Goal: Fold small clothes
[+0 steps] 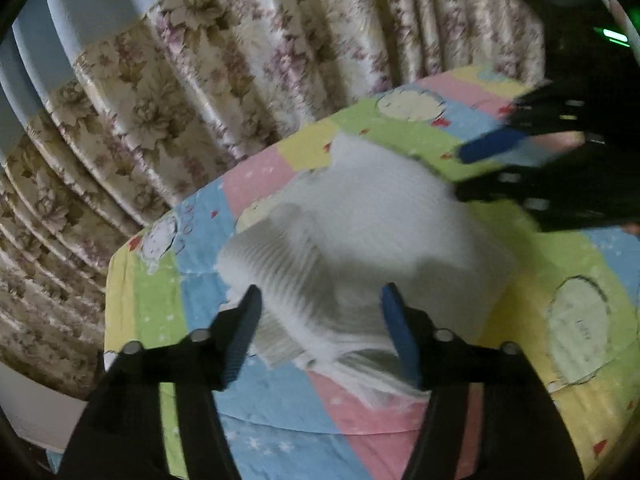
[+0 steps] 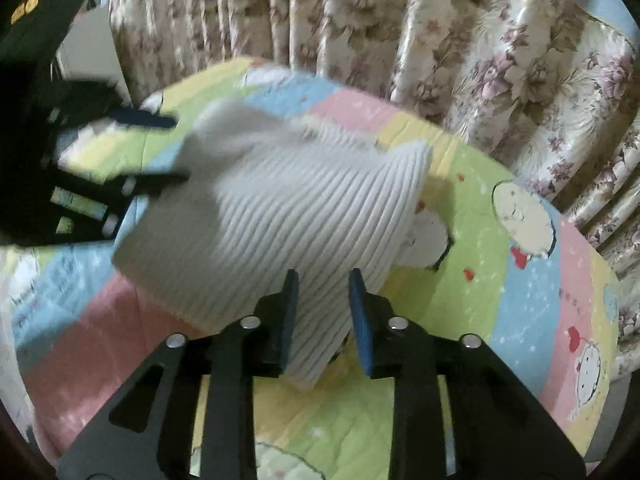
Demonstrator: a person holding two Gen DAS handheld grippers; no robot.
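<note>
Patchwork quilt bears one white ribbed garment; both grippers' fingers spread, pinching nothing.

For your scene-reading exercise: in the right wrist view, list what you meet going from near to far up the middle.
Right gripper → white ribbed knit garment → pastel patchwork cartoon quilt → floral pleated curtain.

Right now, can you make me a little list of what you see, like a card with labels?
clothing: white ribbed garment, partly folded, blurred
surface: pastel patchwork blanket with cartoon pictures
behind: flowery curtain
left gripper: jaws wide apart above the garment's near edge, nothing pinched
right gripper: jaws around a corner of the garment; the gap looks wider than the cloth, so not squeezing
</note>
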